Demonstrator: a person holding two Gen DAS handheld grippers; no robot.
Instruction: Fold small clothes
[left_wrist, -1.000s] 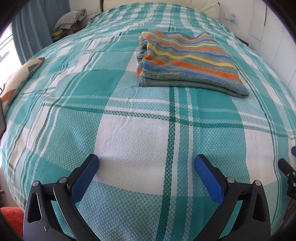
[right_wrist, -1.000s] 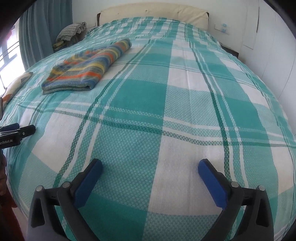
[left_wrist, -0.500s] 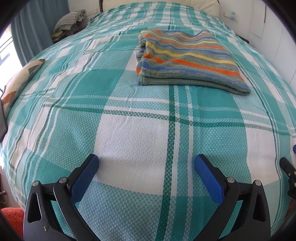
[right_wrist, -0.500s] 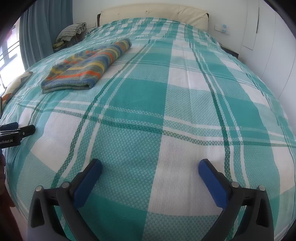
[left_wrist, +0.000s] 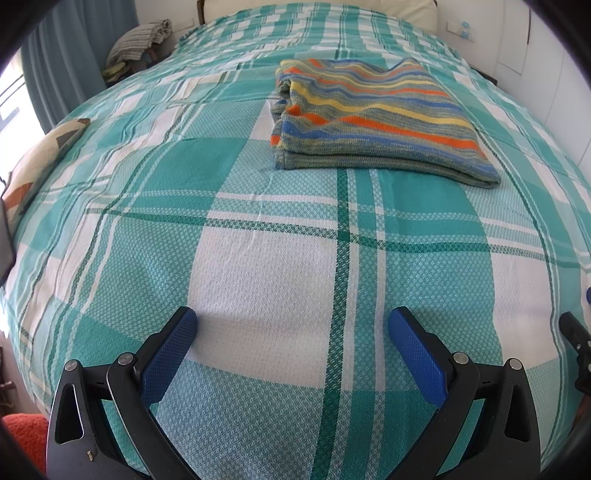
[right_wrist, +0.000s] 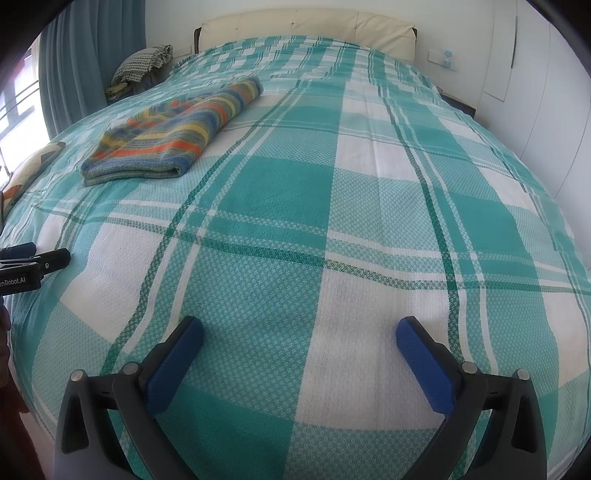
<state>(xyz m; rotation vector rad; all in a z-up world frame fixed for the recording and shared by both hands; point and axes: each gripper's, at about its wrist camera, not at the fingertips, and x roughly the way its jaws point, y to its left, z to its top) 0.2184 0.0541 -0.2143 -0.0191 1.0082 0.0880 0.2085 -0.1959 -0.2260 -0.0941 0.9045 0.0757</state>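
Left wrist view shows the striped garment folded into a flat rectangular stack on the bed, well ahead of the left gripper and slightly to its right. The garment is a soft knit with wavy horizontal bands — orange, yellow, blue and grey-green — and its layered fold edges face the camera. In the right wrist view the same garment lies far to the left, toward the curtain.

The bedspread is a woven cotton-like cloth with a fine diamond texture, checked in teal, pale teal and white with thin dark-green lines. A padded cream headboard closes the far end.

Both tools have black rigid frames and blue textured fingers. The left gripper stands wide apart, holding nothing; the right gripper likewise — spread wide and empty above the bed.

Partial white lettering "enRobot.AI" is readable on the left tool's body.
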